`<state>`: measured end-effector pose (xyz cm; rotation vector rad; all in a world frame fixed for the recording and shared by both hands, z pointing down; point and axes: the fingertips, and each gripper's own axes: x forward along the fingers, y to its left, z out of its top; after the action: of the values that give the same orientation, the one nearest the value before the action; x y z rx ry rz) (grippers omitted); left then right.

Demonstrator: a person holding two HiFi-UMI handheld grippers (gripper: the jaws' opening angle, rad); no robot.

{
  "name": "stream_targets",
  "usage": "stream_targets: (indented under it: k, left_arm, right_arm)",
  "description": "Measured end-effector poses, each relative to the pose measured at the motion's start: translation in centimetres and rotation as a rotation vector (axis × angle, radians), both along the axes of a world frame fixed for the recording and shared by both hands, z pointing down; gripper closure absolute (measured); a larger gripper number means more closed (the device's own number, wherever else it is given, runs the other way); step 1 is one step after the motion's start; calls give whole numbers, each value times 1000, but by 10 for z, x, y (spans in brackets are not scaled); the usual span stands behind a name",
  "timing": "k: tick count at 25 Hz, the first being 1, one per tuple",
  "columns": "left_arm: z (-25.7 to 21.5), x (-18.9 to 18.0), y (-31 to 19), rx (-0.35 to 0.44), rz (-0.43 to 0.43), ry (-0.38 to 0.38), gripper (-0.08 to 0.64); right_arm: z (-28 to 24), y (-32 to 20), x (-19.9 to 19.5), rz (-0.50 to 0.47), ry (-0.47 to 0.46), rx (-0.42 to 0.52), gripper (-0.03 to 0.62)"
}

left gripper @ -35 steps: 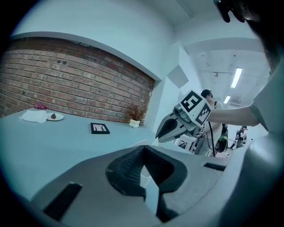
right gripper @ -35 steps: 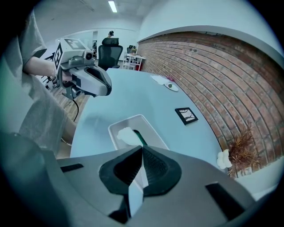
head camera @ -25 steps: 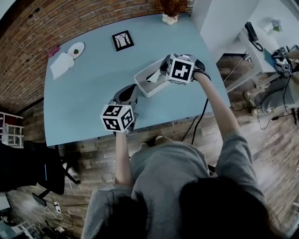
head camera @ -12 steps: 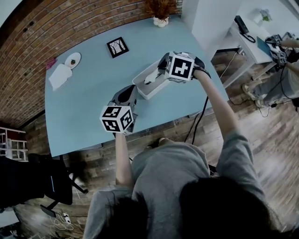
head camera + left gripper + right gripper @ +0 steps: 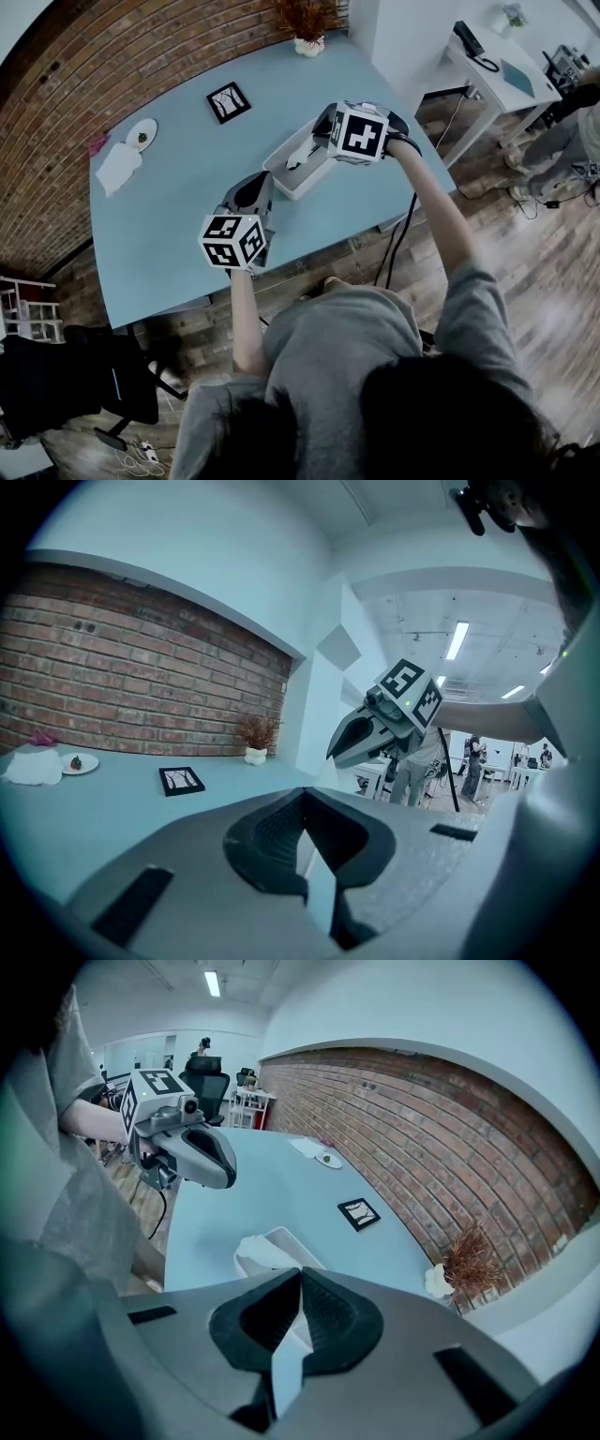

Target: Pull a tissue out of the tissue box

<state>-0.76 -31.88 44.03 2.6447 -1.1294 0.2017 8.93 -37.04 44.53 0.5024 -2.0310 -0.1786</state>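
A white open tissue box (image 5: 292, 173) lies on the light blue table (image 5: 178, 216). My right gripper (image 5: 317, 142) hangs over the box's far end, shut on a white tissue (image 5: 302, 156) that rises from the box to its tip. In the right gripper view the crumpled tissue (image 5: 262, 1251) runs from the tissue box (image 5: 292, 1241) up under the closed right gripper (image 5: 300, 1274). My left gripper (image 5: 259, 182) hovers just short of the box, shut and holding nothing. In its own view the left gripper (image 5: 300, 799) has its jaws together, and the right gripper (image 5: 361, 738) shows ahead.
A framed picture (image 5: 229, 101), a small plate (image 5: 141, 135) and a white napkin (image 5: 116, 167) lie at the table's far left, a potted dry plant (image 5: 305, 23) at the back. A black chair (image 5: 66, 380) stands left of the table, a white desk (image 5: 478, 66) to the right.
My right gripper has risen a little above the box, drawing the tissue up with it. The left gripper has stayed where it was.
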Motion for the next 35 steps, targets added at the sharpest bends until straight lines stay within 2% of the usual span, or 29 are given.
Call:
stream_targets:
  k: [17, 35]
  left_arm:
    - [-10, -12, 4, 25, 36, 15, 557]
    - [-12, -30, 16, 36, 60, 14, 557]
  right_arm:
    - [-30, 13, -3, 54, -30, 55, 591]
    - [-48, 34, -10, 138, -108, 107, 591]
